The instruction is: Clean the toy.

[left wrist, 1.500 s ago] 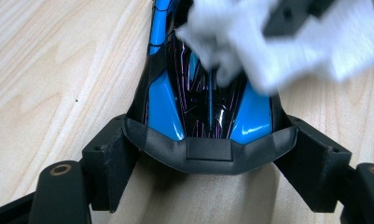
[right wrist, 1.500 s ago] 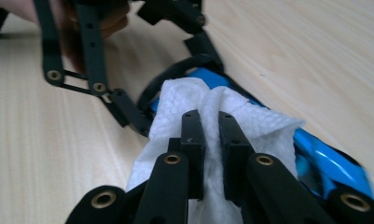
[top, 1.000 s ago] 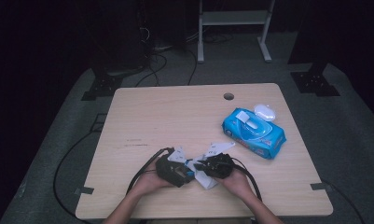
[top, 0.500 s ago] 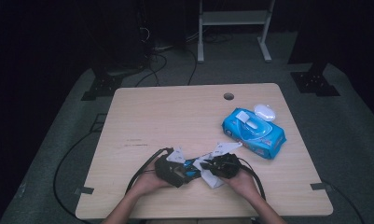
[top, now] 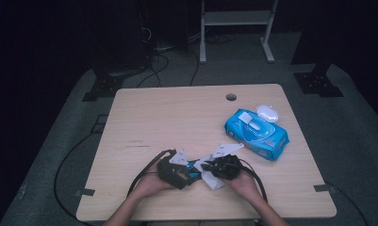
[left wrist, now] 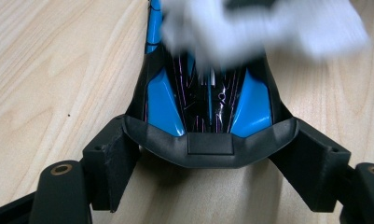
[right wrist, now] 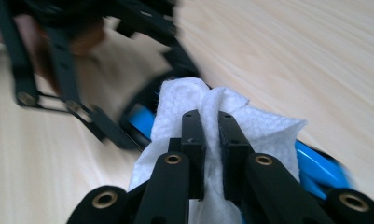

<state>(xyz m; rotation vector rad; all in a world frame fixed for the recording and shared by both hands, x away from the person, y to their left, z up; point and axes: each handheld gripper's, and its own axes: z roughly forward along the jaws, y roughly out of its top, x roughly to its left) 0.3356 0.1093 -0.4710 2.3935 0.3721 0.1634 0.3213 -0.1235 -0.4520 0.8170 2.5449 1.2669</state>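
Wiping a blue-and-black object (left wrist: 208, 105) with a white wet wipe (right wrist: 208, 116) near the table's (top: 177, 117) front edge.
Left gripper (left wrist: 208, 140) clamped on the object, right gripper (right wrist: 209, 135) pinching the wipe — wipes pack (top: 256, 133) lying apart, flap open, wipes inside.

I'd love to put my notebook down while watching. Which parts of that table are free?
The whole left half of the table is bare, up to the far edge. Crowded spots: the wipes pack at right, and the near middle, where both hand-held grippers work a white wipe over a blue-and-black object.
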